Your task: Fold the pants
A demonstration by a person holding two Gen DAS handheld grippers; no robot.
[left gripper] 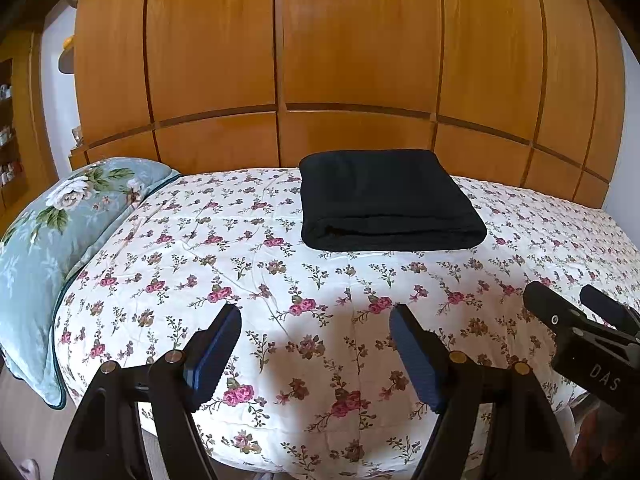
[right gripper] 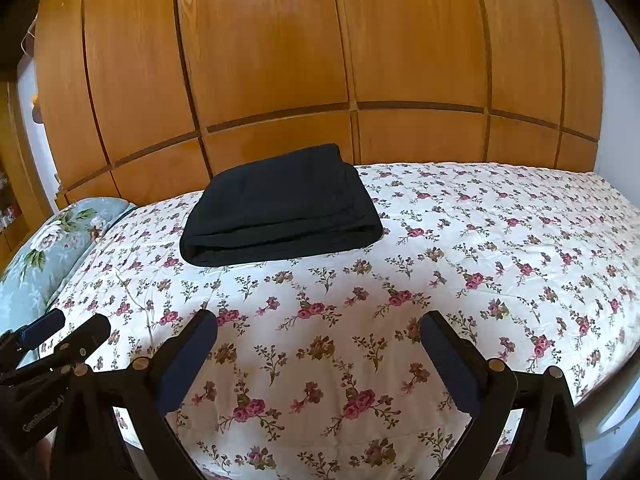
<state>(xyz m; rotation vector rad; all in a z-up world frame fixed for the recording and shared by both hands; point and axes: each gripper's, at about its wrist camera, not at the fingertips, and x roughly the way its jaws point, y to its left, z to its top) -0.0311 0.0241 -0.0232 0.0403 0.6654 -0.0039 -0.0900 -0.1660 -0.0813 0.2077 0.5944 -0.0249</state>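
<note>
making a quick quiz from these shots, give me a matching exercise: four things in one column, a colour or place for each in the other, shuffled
Things:
1. pants
2. pillow
3. wardrobe
4. bedspread

Descriptions:
A. white with pink roses, covering the bed
B. pale blue-green with big flowers, at the left end of the bed
C. black, folded into a neat rectangle on the far side of the bed
D. orange-brown wood panels behind the bed

Pairs: 1-C, 2-B, 3-D, 4-A
</note>
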